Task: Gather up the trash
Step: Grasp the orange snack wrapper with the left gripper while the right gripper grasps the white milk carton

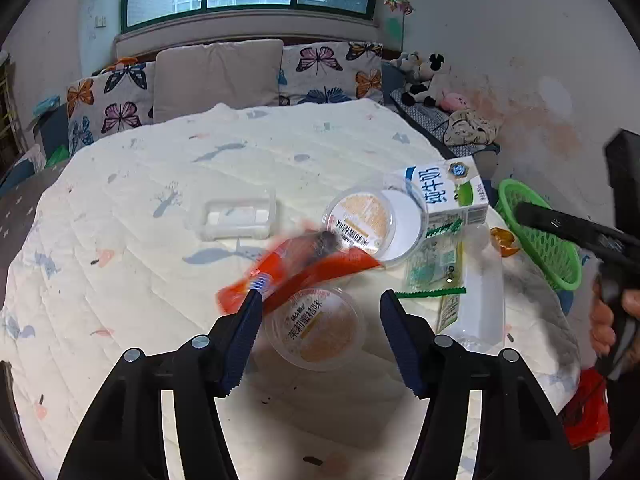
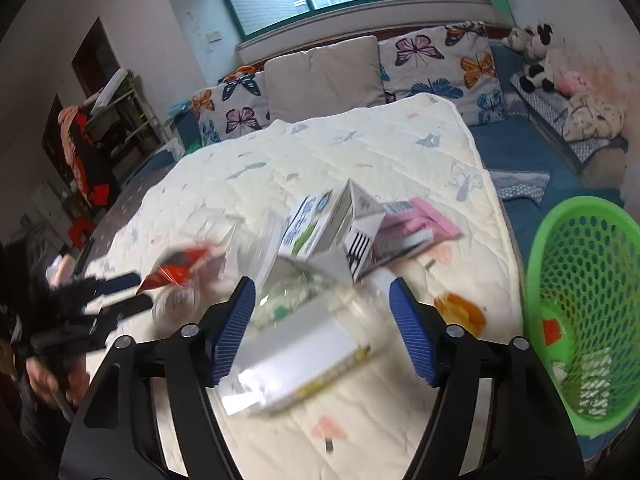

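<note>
Trash lies on a white quilt [image 1: 160,240]. My left gripper [image 1: 320,300] is open above a round clear cup with an orange label [image 1: 316,330]. A blurred red wrapper [image 1: 296,268] touches its left fingertip [image 1: 256,300]. Beyond lie a second clear cup [image 1: 372,224], a milk carton [image 1: 448,192] and a green-white packet [image 1: 436,264]. My right gripper [image 2: 322,292] is open over a blurred clear bottle with a white label [image 2: 304,344]. The green basket [image 2: 580,304] stands at the right and holds some trash. The left gripper [image 2: 116,296] shows at the left of the right wrist view.
A clear plastic box [image 1: 236,216] lies on the quilt. An orange wrapper [image 2: 460,312] and a pink packet [image 2: 416,224] lie near the basket. Butterfly pillows [image 1: 320,72] line the far side. Plush toys [image 1: 424,76] sit at the back right. The right gripper's hand [image 1: 608,312] is at the right edge.
</note>
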`<action>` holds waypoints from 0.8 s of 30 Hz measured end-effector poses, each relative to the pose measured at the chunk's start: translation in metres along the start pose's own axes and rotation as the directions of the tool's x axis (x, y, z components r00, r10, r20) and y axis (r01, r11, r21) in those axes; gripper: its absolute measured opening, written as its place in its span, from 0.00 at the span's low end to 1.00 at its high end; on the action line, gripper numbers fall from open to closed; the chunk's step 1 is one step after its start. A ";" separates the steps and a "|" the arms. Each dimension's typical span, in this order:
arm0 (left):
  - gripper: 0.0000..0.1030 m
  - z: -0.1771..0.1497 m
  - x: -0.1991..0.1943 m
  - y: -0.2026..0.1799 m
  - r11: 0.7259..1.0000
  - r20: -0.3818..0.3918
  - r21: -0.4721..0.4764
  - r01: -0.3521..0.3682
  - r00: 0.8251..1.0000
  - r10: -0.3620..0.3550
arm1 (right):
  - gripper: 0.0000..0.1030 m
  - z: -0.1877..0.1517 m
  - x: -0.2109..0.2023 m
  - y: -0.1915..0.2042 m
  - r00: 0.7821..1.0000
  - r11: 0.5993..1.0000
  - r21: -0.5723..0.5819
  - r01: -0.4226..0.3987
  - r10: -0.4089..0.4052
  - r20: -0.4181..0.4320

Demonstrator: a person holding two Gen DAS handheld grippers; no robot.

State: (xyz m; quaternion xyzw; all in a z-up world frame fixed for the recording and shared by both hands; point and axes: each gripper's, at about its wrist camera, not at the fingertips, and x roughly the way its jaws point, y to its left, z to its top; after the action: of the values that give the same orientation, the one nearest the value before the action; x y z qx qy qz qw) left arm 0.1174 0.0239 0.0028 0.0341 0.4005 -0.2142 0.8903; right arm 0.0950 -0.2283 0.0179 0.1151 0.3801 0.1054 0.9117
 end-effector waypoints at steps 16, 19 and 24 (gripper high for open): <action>0.81 -0.015 0.015 0.003 0.989 -0.041 0.142 -0.050 0.998 0.056 | 0.54 0.032 0.053 -0.027 0.993 0.978 0.193 -0.085 0.099 -0.063; 0.86 -0.019 0.019 -0.002 0.979 -0.051 0.199 -0.050 0.997 0.061 | 0.53 0.033 0.054 -0.031 0.994 0.977 0.201 -0.075 0.090 -0.067; 0.88 -0.014 0.023 0.000 0.978 -0.054 0.202 -0.045 0.997 0.056 | 0.50 0.034 0.059 -0.036 0.991 0.971 0.222 -0.094 0.112 -0.068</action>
State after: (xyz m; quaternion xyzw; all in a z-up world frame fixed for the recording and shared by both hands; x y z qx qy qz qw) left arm 0.1210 0.0192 -0.0236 0.1400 0.4021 -0.2296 0.8752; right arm 0.1641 -0.2502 -0.0089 0.2296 0.4192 0.1149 0.8708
